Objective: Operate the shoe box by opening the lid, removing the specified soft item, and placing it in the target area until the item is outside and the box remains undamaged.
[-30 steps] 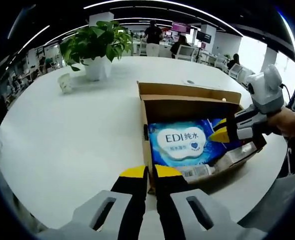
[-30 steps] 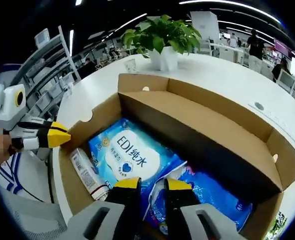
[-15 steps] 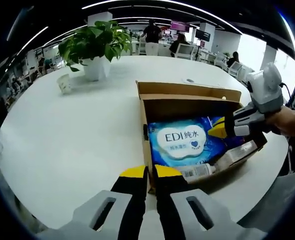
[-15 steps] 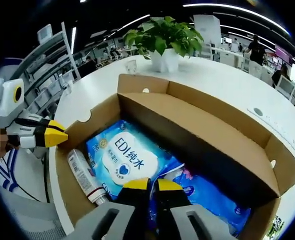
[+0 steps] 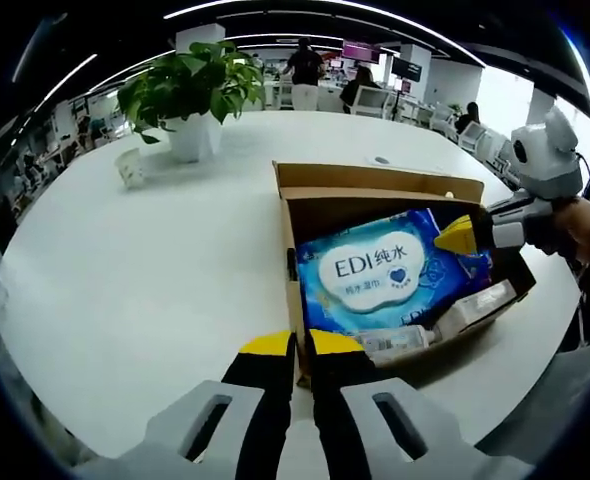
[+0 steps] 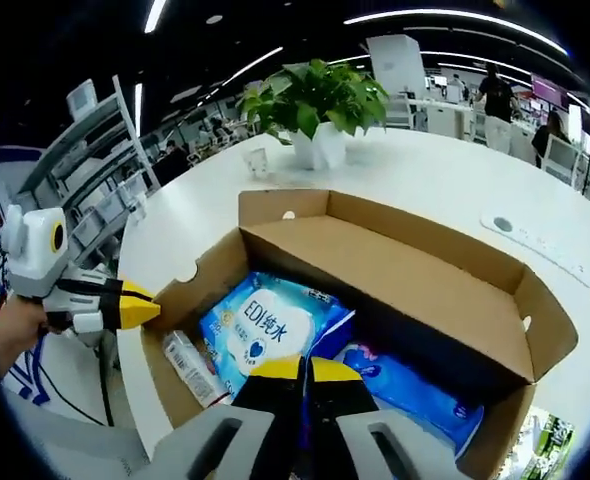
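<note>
Shoe box: I see the open cardboard shoe box (image 5: 375,205) on the white bench (image 5: 135,260), its lid flap (image 6: 395,265) folded back and standing along the far side
Wipes pack: the blue soft wipes pack (image 5: 375,275) sits tilted in the box, one edge raised above the box wall in my left gripper view; in my right gripper view the same wipes pack (image 6: 265,325) lies just ahead of my jaws
Right gripper: my right gripper (image 6: 305,370) has its yellow tips pressed together on the pack's near edge, pinching it; from the left gripper view the right gripper (image 5: 455,236) meets the pack's raised corner
Left gripper: my left gripper (image 5: 295,345) is pressed together, holding nothing, at the box's near wall; whether it touches I cannot tell
Other contents: a white tube (image 5: 395,343) lies along the box wall beside the pack, and a second blue packet (image 6: 405,390) lies deeper in
Surroundings: a potted plant (image 5: 190,90) and a small cup (image 5: 130,165) stand well apart from the box
</note>
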Demonstrator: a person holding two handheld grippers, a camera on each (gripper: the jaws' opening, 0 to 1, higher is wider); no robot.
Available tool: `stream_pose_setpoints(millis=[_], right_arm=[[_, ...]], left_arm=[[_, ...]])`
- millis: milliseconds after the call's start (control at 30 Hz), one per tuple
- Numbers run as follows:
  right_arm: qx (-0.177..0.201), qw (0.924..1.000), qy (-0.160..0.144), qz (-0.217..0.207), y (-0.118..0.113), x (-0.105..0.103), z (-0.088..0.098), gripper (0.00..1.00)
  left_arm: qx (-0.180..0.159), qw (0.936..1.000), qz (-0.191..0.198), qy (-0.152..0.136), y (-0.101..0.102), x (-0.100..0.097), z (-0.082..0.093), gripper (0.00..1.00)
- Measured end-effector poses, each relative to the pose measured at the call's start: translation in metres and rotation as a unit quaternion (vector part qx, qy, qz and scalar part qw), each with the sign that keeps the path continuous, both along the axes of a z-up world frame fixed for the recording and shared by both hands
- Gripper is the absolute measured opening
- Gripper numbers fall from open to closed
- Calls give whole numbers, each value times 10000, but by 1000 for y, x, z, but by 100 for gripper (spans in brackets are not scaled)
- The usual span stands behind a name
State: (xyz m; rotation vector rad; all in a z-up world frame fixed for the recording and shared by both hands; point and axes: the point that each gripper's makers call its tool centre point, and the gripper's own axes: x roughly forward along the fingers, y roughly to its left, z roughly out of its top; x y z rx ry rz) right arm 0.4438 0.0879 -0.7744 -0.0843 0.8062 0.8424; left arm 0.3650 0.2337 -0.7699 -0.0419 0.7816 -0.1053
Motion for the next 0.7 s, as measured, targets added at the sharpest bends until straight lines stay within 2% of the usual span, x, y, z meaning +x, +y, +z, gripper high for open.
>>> stream_pose_setpoints(millis=[267,700], right_arm=[[153,9998,-36,-110,-10,2,14,0],[161,9994,-133,-276,-34,3,20,0]], left_arm=[[8,10000,48,15,-3,0,1,3],[21,10000,34,34,-2,1,1,3]])
